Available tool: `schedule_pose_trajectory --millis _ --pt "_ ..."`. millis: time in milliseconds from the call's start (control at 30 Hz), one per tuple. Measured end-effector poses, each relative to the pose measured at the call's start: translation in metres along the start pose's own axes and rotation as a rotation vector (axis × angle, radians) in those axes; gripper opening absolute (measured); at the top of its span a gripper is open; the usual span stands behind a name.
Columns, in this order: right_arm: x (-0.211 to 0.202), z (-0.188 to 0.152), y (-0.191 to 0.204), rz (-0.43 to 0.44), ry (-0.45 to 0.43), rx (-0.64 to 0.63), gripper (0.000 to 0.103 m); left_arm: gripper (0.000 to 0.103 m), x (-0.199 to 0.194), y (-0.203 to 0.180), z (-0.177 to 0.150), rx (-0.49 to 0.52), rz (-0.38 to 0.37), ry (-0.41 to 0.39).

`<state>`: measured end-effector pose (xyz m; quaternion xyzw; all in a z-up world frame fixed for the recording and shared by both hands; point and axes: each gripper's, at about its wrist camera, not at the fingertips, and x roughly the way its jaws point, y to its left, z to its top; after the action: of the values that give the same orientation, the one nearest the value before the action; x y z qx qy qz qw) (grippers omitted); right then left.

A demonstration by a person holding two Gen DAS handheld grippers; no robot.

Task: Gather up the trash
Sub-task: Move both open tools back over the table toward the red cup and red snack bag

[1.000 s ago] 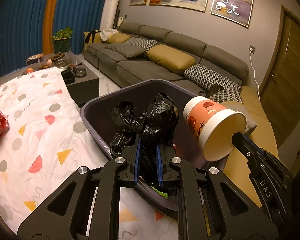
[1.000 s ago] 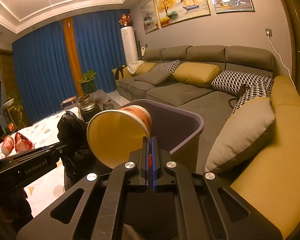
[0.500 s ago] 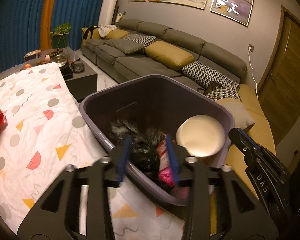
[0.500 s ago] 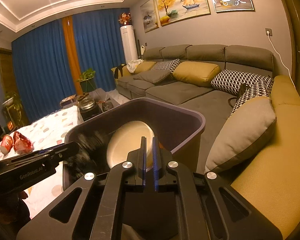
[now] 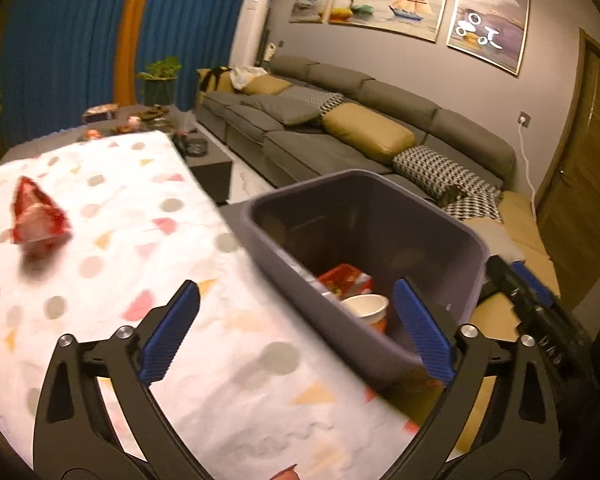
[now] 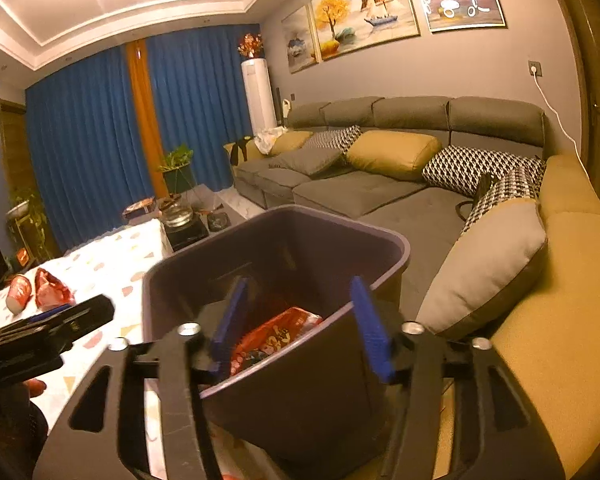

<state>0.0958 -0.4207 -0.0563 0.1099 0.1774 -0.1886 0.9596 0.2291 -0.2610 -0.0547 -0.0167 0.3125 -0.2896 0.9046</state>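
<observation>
From your left wrist view, your left gripper (image 5: 296, 336) has just been opening and now stands spread wide with nothing between its blue pads, hanging over the near edge of the patterned tablecloth (image 5: 112, 240) and the rim of the grey bin (image 5: 476, 248). Down in the bin you can see the paper cup (image 5: 366, 308) lying mouth-up beside a red wrapper (image 5: 342, 278). The trash left for you is the crumpled red wrapper on the table (image 5: 36, 220), well apart from the bin at the left, with a second red piece cut off by the frame edge. Judge that wrapper as light, soft and crinkly: it will give under the pads, so pinch it across its raised middle ridge, not a loose corner that could slide out

From your right wrist view, your right gripper (image 6: 300, 328) has also just been opening; its jaws stand apart and hold nothing, poised above the bin's near rim with the red wrapper visible in the bin below them. Both table wrappers (image 6: 40, 292) lie side by side at the far left, behind your left gripper's finger
</observation>
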Motion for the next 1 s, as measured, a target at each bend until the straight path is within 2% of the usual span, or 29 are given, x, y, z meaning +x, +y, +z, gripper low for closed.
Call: schedule_pose_trajectory --millis 100,200,400,500,833,1000 --pt "-0.010 0.004 0.008 0.020 -0.022 -0.008 0.077 0.097 -0.020 0.019 -0.002 -0.013 0.053 -0.015" --pt "-0.018 0.006 0.022 0.049 -0.041 -0.023 0.082 0.097 -0.043 0.043 -0.003 -0.029 0.121 -0.040" --pt "-0.030 0.010 0.065 0.141 -0.041 -0.061 0.083 0.097 -0.093 0.103 -0.008 -0.062 0.304 -0.079" --pt "-0.034 0.012 0.094 0.200 -0.038 -0.084 0.083 0.097 -0.119 0.133 -0.013 -0.106 0.371 -0.102" --pt "-0.038 0.015 0.201 0.369 -0.039 -0.172 0.083 0.097 -0.195 0.234 -0.018 -0.226 0.536 -0.168" --pt "-0.019 0.017 0.256 0.433 -0.018 -0.209 0.083 0.097 -0.214 0.269 -0.014 -0.263 0.603 -0.199"
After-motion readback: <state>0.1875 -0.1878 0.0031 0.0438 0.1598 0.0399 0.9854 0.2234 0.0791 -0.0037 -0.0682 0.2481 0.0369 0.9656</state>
